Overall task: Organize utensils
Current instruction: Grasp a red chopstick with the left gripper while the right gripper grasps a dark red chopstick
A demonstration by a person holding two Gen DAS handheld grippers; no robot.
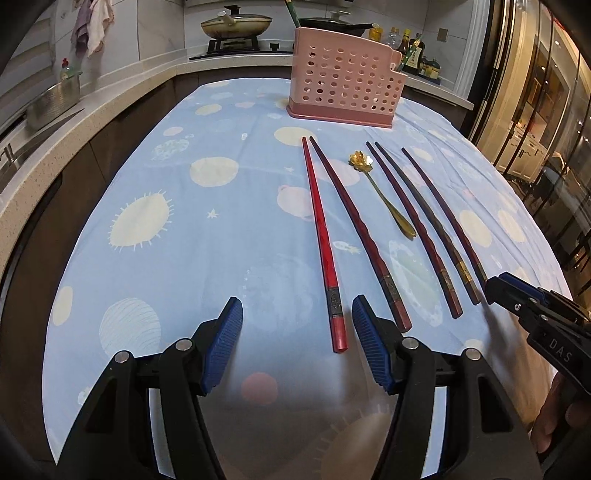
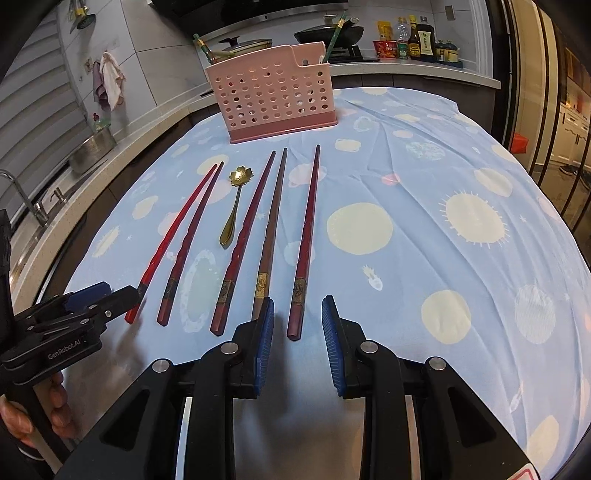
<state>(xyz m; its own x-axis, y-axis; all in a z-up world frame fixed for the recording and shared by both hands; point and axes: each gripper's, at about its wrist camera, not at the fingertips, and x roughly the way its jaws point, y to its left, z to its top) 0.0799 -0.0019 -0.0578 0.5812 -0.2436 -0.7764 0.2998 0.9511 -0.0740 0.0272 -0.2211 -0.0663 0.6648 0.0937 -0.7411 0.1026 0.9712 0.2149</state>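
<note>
Both point steeply down, jaws apart and empty: left gripper [image 1: 297, 345] spread wider, right gripper [image 2: 297, 345] narrower, at its 3 o'clock.

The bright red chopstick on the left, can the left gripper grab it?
Probably yes. The bright red chopstick lies bare on the tablecloth, its near end between the open left gripper fingers, nothing covering it.

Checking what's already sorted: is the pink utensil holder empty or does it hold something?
Not empty. The pink utensil holder stands upright with green-handled sticks poking out of its top; five chopsticks and the gold spoon lie on the cloth.
</note>
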